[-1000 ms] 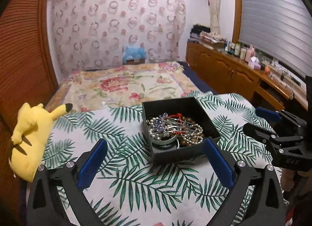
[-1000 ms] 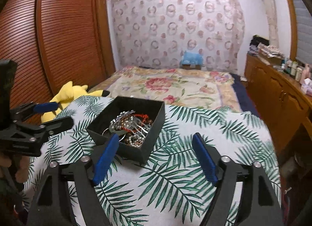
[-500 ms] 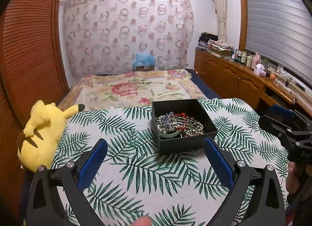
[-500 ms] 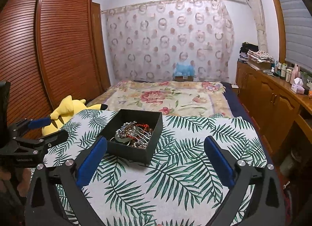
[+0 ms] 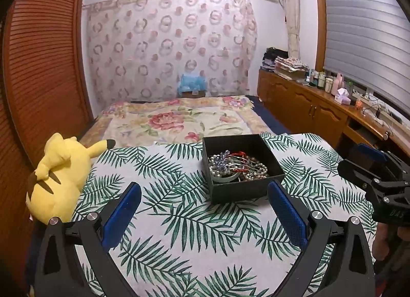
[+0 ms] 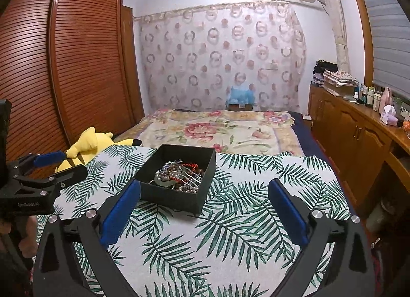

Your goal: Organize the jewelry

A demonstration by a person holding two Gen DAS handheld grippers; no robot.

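Observation:
A black open box (image 5: 256, 189) sits on the palm-leaf cloth (image 5: 179, 220), holding a tangle of pearl beads, red cord and silver hairpins (image 5: 237, 166). It also shows in the right wrist view (image 6: 200, 153) with the jewelry (image 6: 179, 175) inside. My left gripper (image 5: 205, 212) is open and empty, hovering just in front of the box. My right gripper (image 6: 202, 209) is open and empty, with the box just beyond its left finger. Each gripper shows at the edge of the other's view: the right gripper (image 5: 371, 166) and the left gripper (image 6: 51, 166).
A yellow plush toy (image 5: 59, 174) lies at the cloth's left edge. A floral bed (image 5: 179, 120) lies beyond the table. A wooden wardrobe (image 6: 64, 66) stands left, a cluttered wooden sideboard (image 5: 320, 107) right.
Both grippers have pulled back and risen away from the box; the views tilted up so more of the room shows. Both stayed open.

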